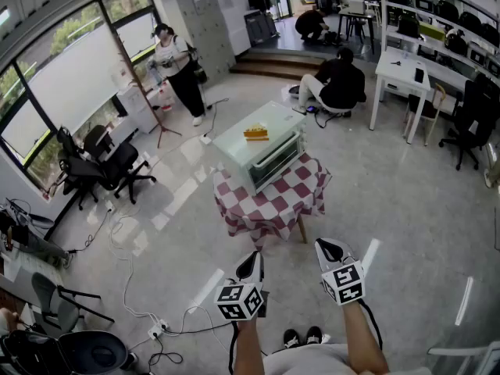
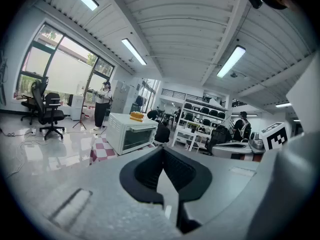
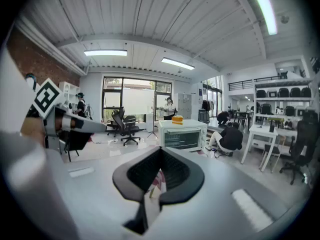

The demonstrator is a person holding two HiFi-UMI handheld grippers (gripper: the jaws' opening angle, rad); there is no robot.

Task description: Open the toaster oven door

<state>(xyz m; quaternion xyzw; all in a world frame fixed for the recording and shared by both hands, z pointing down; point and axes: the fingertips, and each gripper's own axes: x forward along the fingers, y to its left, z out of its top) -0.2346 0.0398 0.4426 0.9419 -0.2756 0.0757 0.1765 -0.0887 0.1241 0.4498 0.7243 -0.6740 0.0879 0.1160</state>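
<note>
A pale toaster oven [image 1: 262, 151] stands on a small table with a red-and-white checked cloth [image 1: 269, 201] in the middle of the room. Its glass door is closed, and an orange object [image 1: 256, 133] lies on its top. My left gripper [image 1: 251, 266] and right gripper [image 1: 330, 249] hang side by side in the air well short of the table, both pointing towards it. The left gripper view shows the oven [image 2: 131, 131] far off beyond the left gripper [image 2: 161, 156], whose jaws meet on nothing. Beyond the shut, empty right gripper [image 3: 161, 159], the oven [image 3: 182, 134] faces me.
A person [image 1: 178, 69] stands at the back left and another [image 1: 337, 80] sits on the floor behind the table. Black office chairs [image 1: 101, 166] stand at the left and white desks [image 1: 402, 73] at the right. Cables [image 1: 156, 319] run across the floor near my feet.
</note>
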